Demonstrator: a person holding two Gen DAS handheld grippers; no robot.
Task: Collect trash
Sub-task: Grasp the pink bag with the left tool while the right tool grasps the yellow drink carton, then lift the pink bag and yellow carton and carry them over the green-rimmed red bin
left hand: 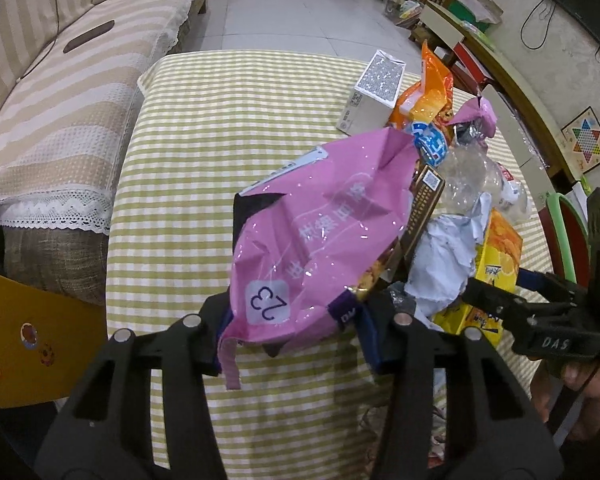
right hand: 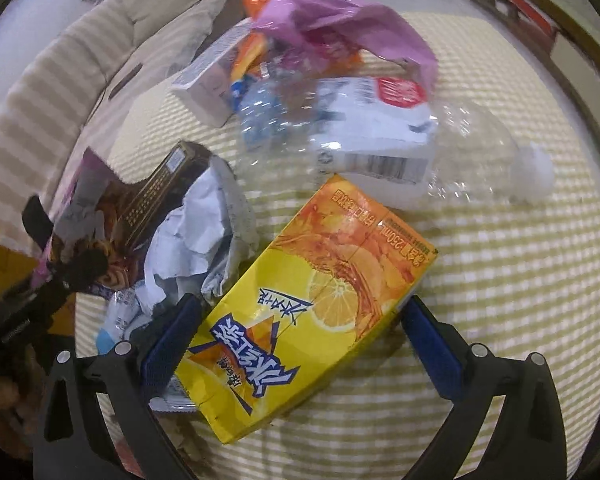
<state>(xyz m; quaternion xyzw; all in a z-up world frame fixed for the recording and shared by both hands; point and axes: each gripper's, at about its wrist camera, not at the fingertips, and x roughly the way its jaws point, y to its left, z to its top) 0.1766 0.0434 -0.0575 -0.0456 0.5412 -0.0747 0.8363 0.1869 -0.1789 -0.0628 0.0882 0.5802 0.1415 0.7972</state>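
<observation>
A pile of trash lies on the table's green-and-white checked cloth (left hand: 204, 152). My left gripper (left hand: 292, 314) is shut on the near end of a crumpled pink plastic bag (left hand: 320, 232), which bulges up and away from the fingers. In the right wrist view, a yellow lemon-tea carton (right hand: 300, 312) lies flat between the wide-set blue pads of my right gripper (right hand: 302, 300), which is open; the right pad stands just clear of the carton. Crumpled white paper (right hand: 192, 248) and a dark brown box (right hand: 160, 196) lie to the carton's left, against the pink bag.
Behind the carton lie a crushed clear bottle (right hand: 380, 132), an orange snack bag (left hand: 432, 88) and a white box (left hand: 374, 88). A striped sofa (left hand: 60, 100) runs along the table's left. A yellow board (left hand: 28, 328) stands at the near left; a low cabinet (left hand: 512, 80) lines the right.
</observation>
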